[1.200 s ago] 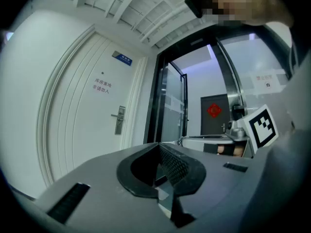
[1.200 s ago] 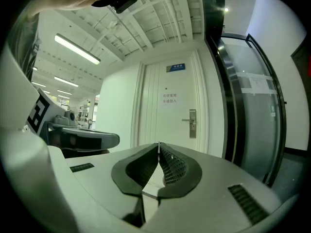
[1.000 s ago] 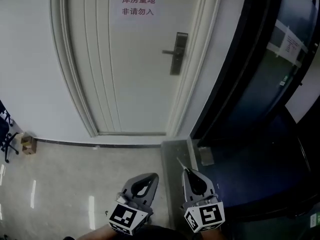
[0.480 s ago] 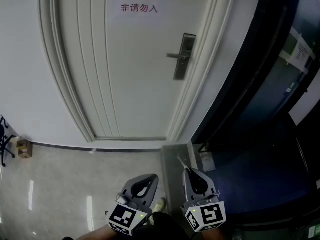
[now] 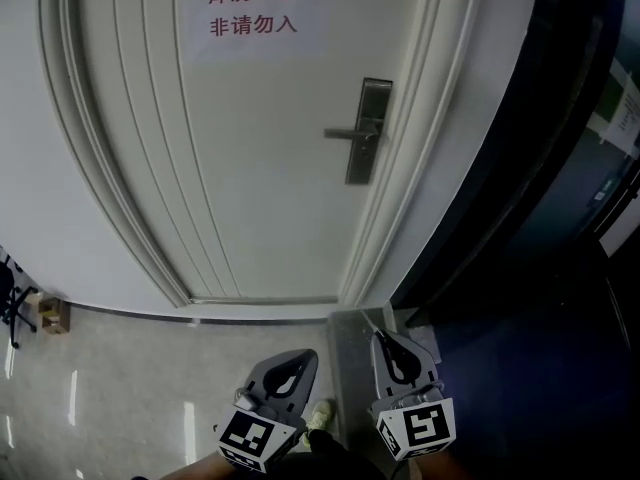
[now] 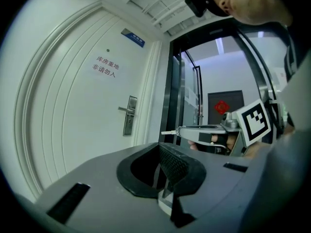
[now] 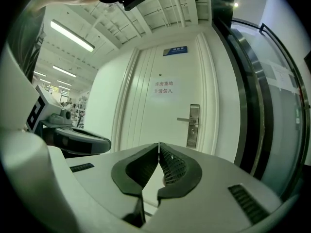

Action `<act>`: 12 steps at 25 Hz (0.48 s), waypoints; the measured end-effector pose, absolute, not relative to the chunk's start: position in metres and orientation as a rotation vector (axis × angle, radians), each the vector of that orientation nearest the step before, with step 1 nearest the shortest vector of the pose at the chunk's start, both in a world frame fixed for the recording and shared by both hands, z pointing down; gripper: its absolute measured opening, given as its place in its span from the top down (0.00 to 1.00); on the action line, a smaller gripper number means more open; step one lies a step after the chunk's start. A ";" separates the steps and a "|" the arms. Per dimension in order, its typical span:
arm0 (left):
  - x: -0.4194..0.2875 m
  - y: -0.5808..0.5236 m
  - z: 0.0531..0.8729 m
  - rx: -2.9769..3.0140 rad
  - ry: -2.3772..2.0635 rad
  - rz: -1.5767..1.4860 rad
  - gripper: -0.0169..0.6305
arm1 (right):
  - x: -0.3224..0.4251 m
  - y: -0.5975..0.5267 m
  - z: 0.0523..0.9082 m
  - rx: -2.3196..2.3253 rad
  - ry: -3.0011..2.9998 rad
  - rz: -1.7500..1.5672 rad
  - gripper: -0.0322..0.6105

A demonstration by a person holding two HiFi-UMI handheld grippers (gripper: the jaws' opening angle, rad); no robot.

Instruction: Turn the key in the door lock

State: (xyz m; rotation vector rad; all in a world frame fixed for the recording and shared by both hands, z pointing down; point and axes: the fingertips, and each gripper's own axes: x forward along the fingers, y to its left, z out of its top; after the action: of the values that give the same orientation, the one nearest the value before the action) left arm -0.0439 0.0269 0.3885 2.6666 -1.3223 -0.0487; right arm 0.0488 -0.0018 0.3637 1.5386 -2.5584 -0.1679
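Lock plate on the white door shows nearer than a second ago, so the approach is going on, but the key, clenched in the right gripper, is well apart from it. The left gripper is closed on nothing. Dark glass wall stands beside at right; nothing blocks the way.

Left tool, right tool: grey, black-padded.
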 end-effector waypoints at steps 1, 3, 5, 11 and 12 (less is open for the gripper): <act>-0.039 0.014 0.386 2.665 -1.331 -0.052 0.97 | 0.054 -0.017 0.361 1.530 -2.562 -0.178 0.92; -0.027 -0.011 0.381 2.663 -1.347 -0.061 0.97 | 0.063 -0.044 0.357 1.514 -2.576 -0.188 0.92; -0.017 -0.034 0.378 2.661 -1.356 -0.062 0.97 | 0.069 -0.069 0.354 1.504 -2.594 -0.186 0.92; 0.002 -0.089 0.376 2.647 -1.372 -0.045 0.97 | 0.080 -0.141 0.340 1.516 -2.620 -0.233 0.92; 0.004 -0.096 0.377 2.645 -1.374 -0.035 0.97 | 0.082 -0.153 0.337 1.527 -2.615 -0.253 0.92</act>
State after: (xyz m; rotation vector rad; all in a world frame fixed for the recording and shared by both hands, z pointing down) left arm 0.0043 -0.0959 0.3771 2.6450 -1.3743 -0.0348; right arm 0.0824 -0.1526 0.3368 1.5273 -2.6153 -0.2528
